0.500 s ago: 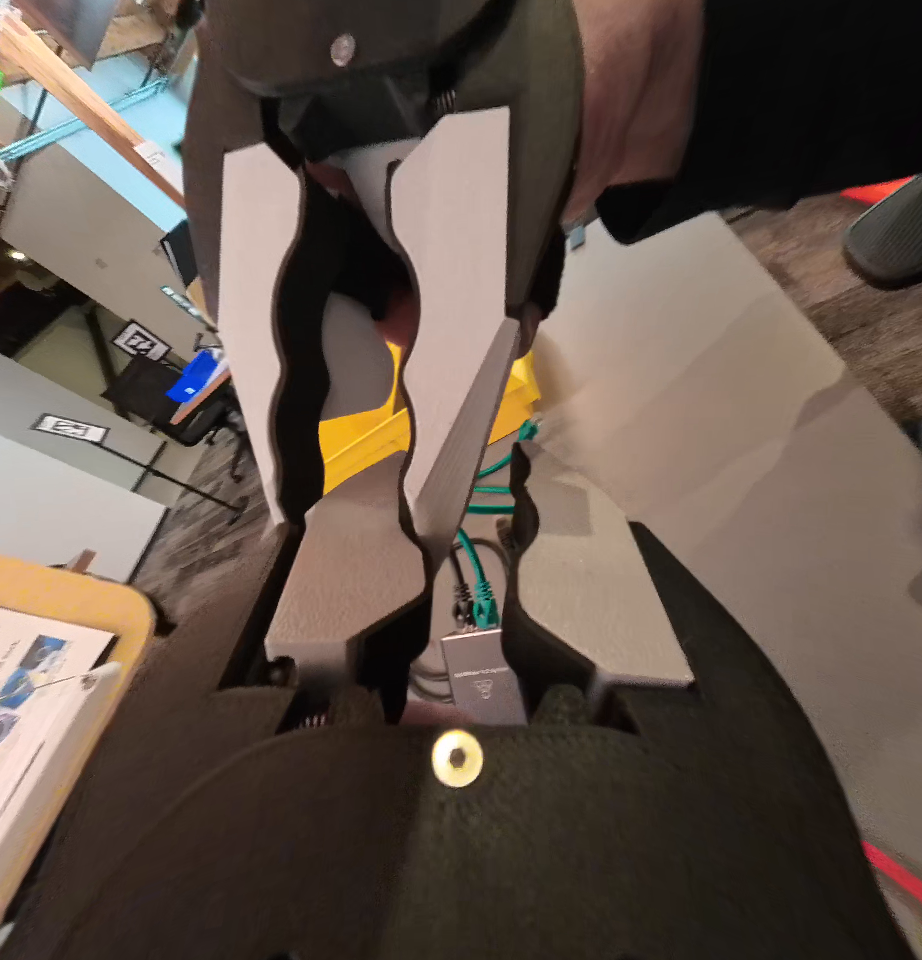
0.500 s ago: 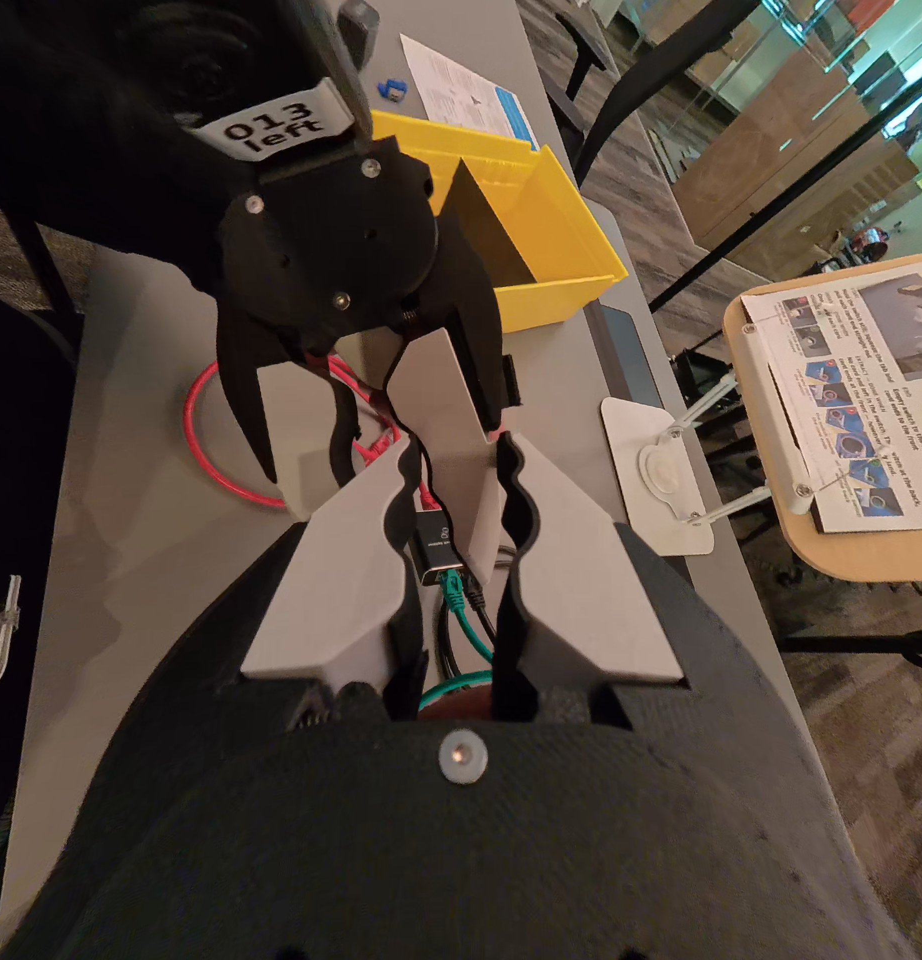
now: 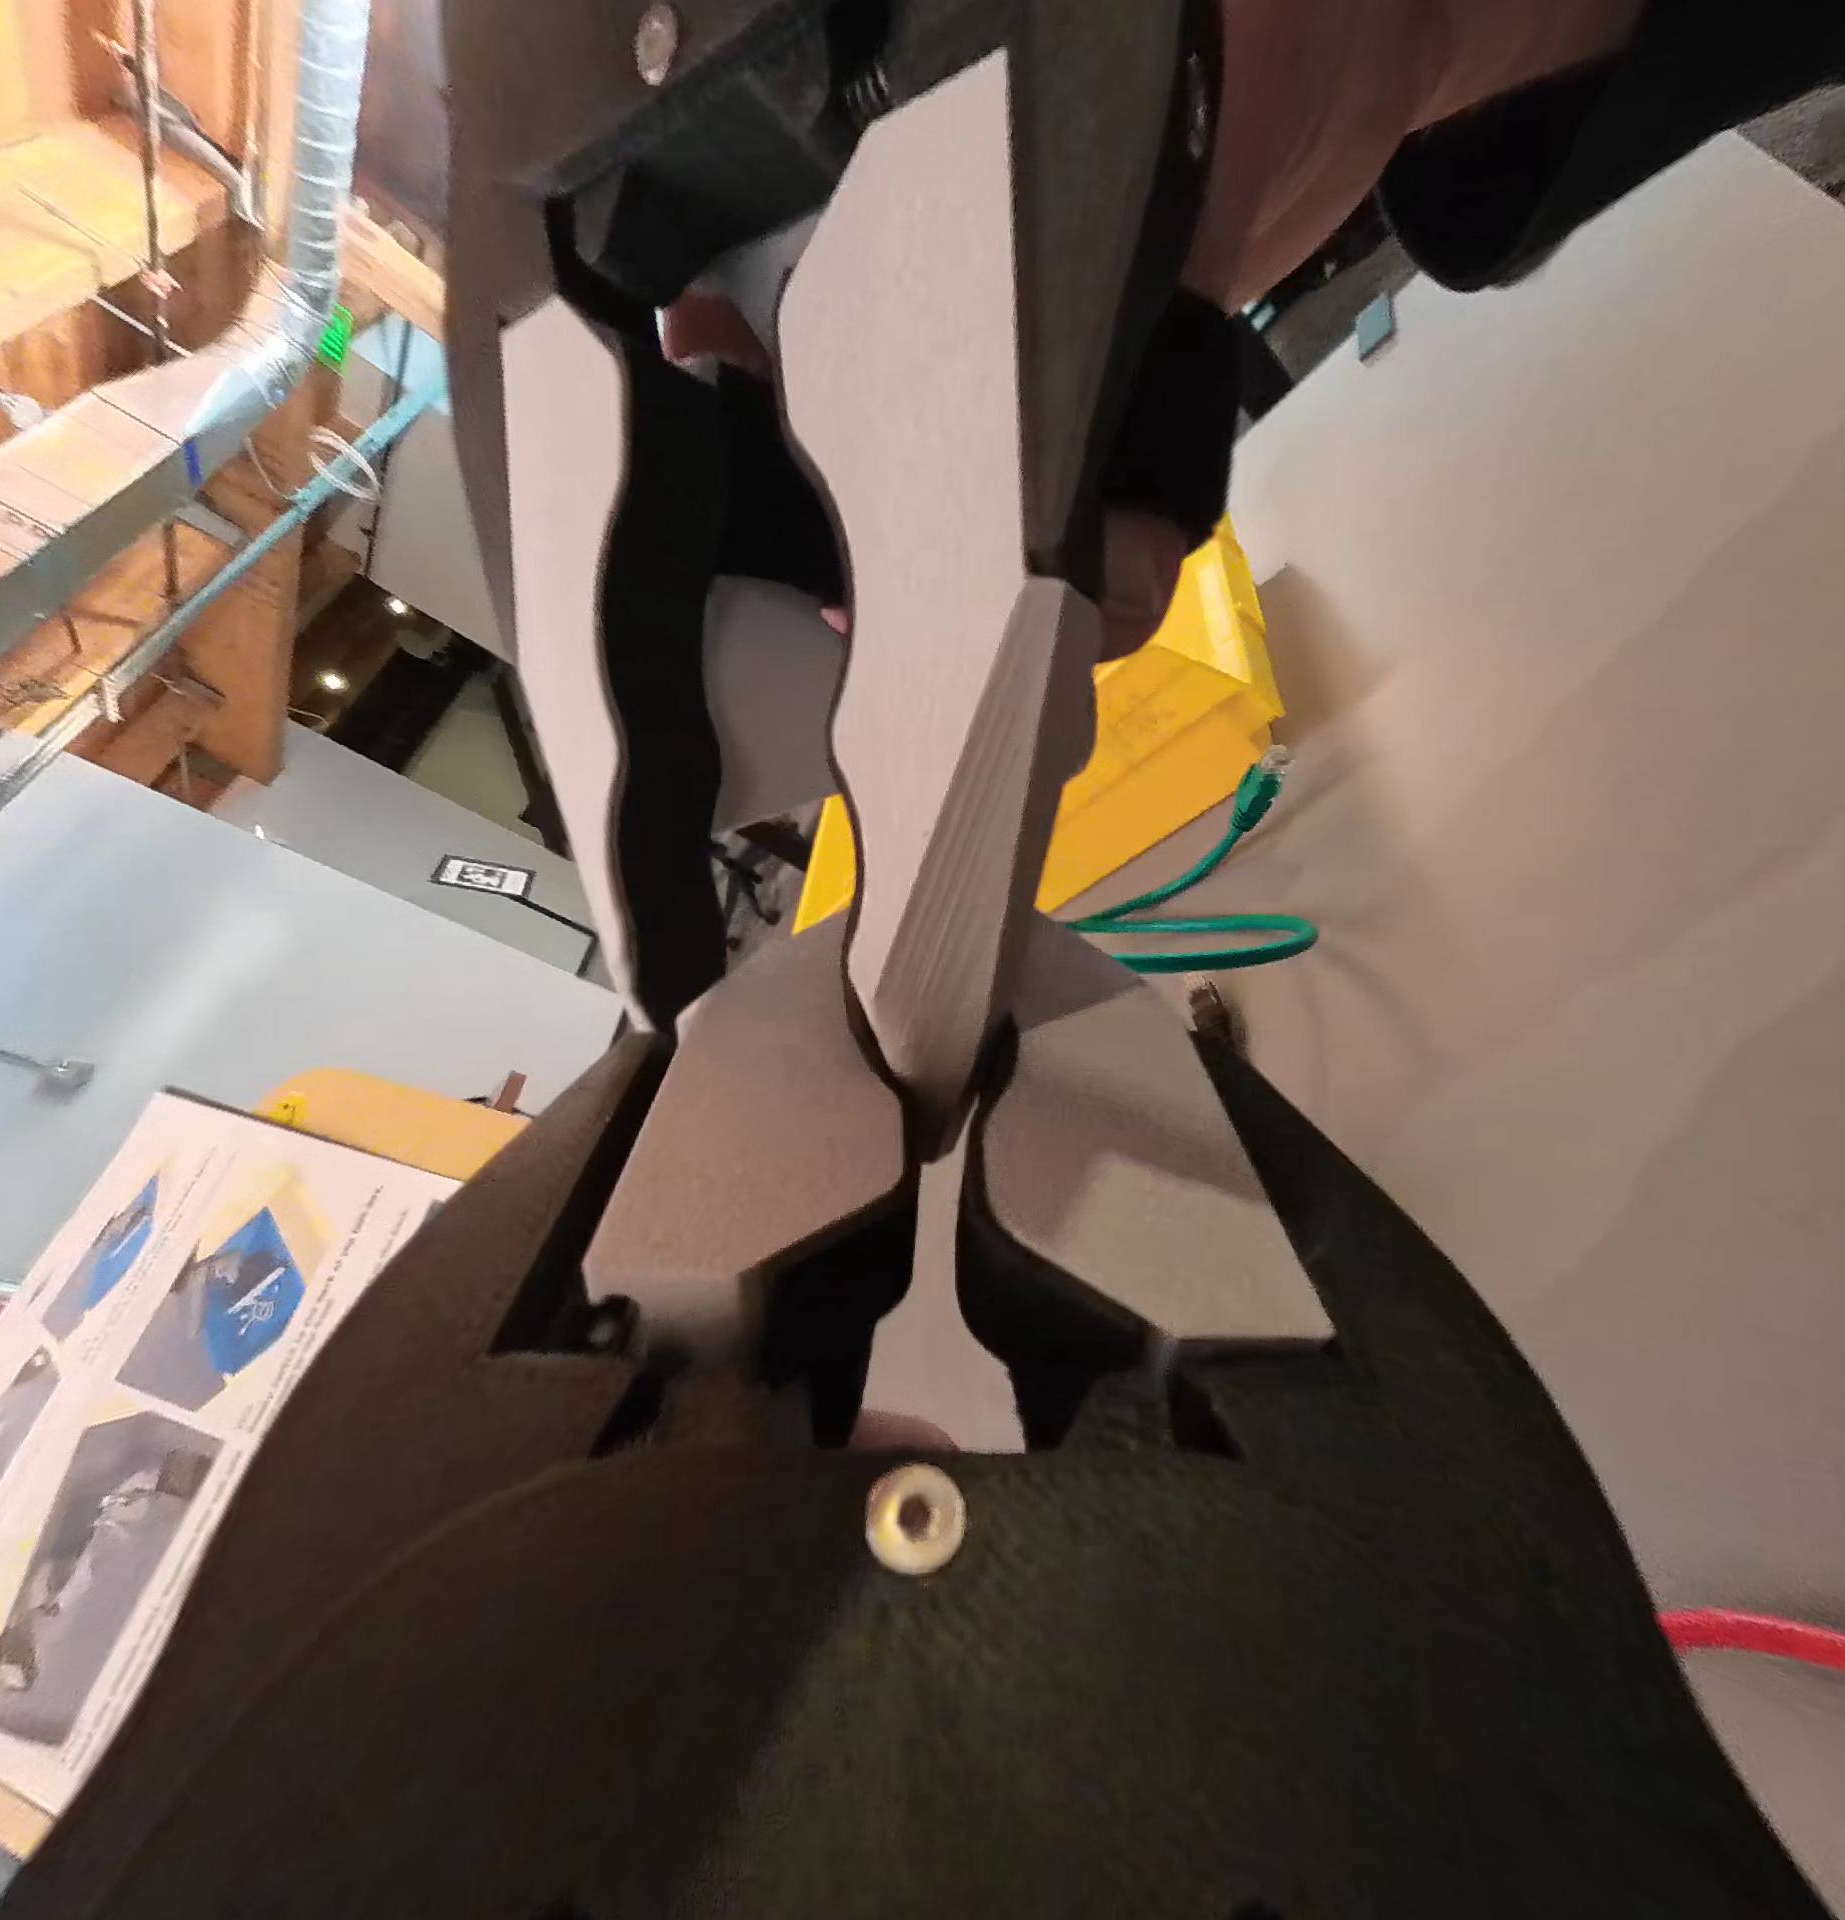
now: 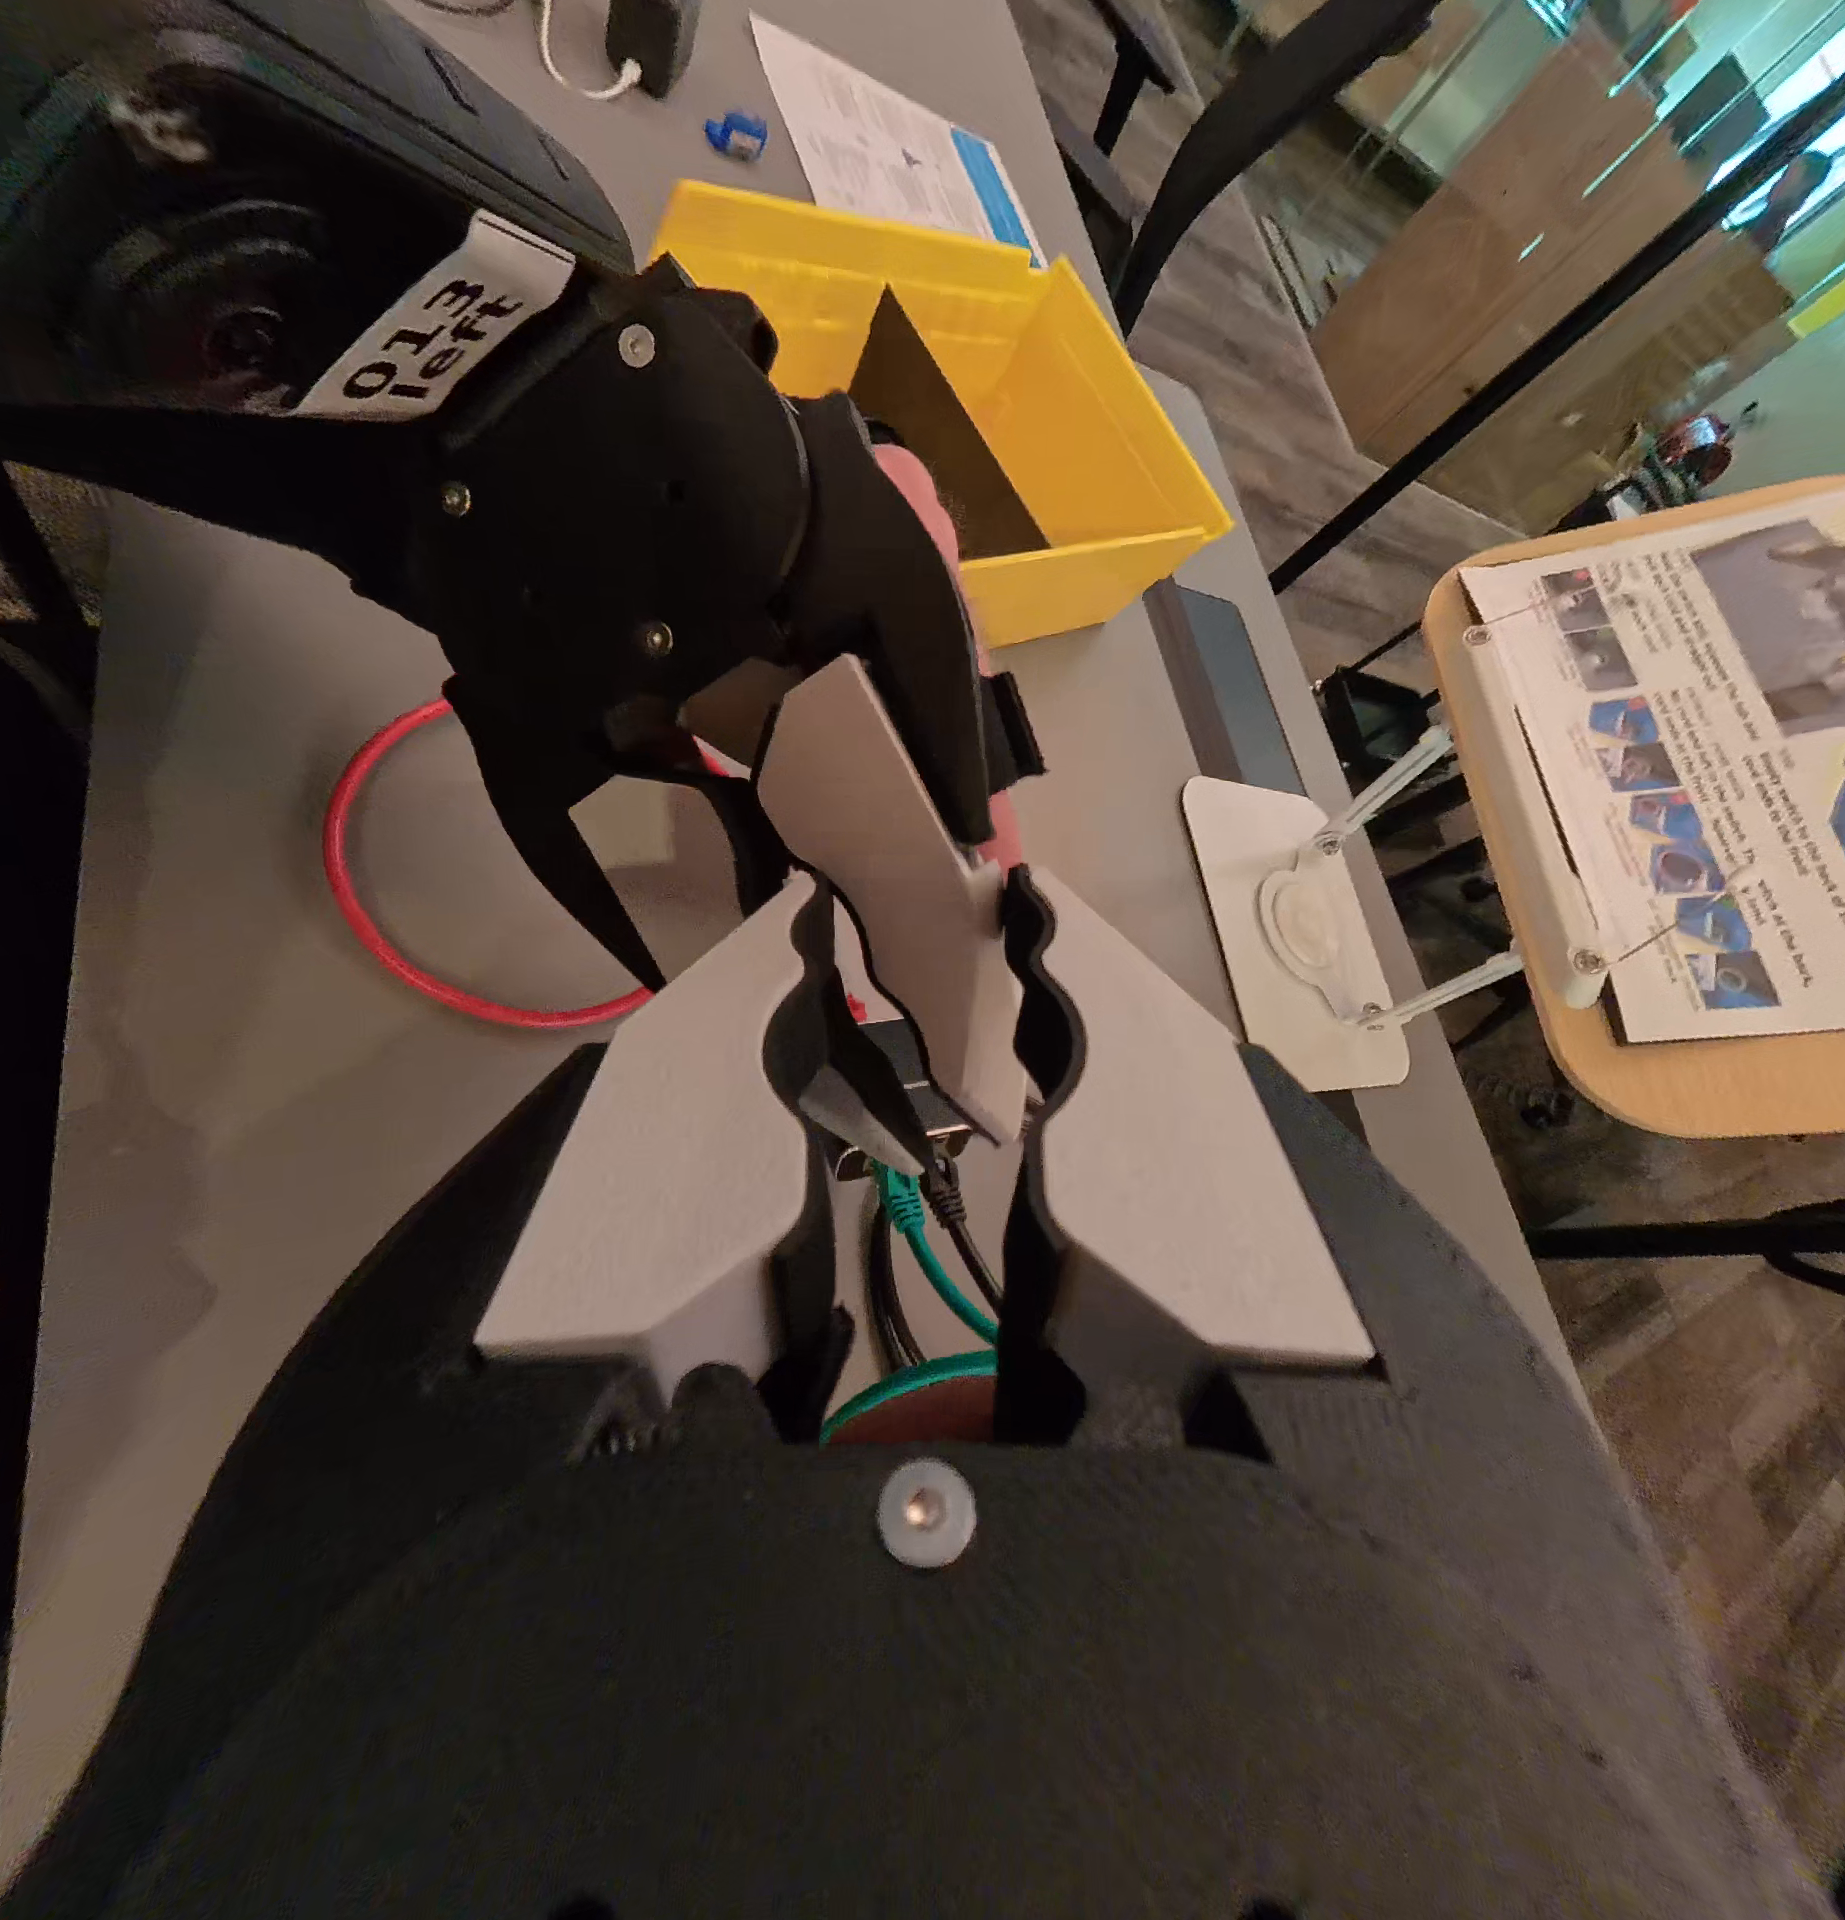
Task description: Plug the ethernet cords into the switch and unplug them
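From my left tongs (image 3: 933, 1091), nearly closed with one finger of my right tongs (image 3: 752, 987) poking between the tips, I see a green cord (image 3: 1198, 925) lying loose on the grey table (image 3: 1520, 831) by a yellow bin (image 3: 1178, 727). From my right tongs (image 4: 913, 997), parted, the left tongs (image 4: 876, 1081) reach in from above; the switch (image 4: 897, 1091) sits between my fingers, tilted, a green cord (image 4: 913, 1231) and black cord (image 4: 949, 1205) plugged into its near end, and I cannot tell which tongs grip it.

Two grippers (image 4: 918, 997) (image 3: 939, 1091), one switch (image 4: 913, 1101), one green cord (image 3: 1188, 925), one red cord (image 4: 378, 914), one black cord (image 4: 959, 1236), one yellow bin (image 4: 1084, 468), two sheets (image 4: 897, 156) (image 4: 1718, 769).
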Motion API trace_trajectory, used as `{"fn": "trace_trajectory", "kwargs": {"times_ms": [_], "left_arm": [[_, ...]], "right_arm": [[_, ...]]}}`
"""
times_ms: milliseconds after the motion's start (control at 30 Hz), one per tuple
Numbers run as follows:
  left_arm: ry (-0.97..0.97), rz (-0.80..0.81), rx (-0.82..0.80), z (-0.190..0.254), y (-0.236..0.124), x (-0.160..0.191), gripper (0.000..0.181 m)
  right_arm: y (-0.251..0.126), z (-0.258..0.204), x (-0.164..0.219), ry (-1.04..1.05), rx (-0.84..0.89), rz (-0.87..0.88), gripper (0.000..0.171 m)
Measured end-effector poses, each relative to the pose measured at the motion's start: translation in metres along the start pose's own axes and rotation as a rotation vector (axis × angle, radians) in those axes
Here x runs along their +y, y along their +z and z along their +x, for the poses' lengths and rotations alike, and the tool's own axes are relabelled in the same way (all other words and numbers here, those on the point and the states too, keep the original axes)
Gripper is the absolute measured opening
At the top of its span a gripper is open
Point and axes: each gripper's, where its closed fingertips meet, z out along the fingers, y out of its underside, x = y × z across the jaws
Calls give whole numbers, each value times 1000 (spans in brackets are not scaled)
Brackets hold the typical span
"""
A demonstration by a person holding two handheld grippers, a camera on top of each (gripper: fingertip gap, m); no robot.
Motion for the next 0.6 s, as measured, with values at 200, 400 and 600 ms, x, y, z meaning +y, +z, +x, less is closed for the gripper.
{"fn": "trace_trajectory", "kwargs": {"times_ms": [200, 400, 600], "left_arm": [[-92, 35, 3, -6, -4, 7, 19], [-175, 149, 124, 8, -10, -10, 56], [-307, 287, 220, 11, -22, -39, 53]], "right_arm": [[-9, 13, 7, 121, 5, 63, 47], [-20, 19, 13, 145, 49, 91, 45], [-19, 11, -1, 71, 68, 158, 29]]}}
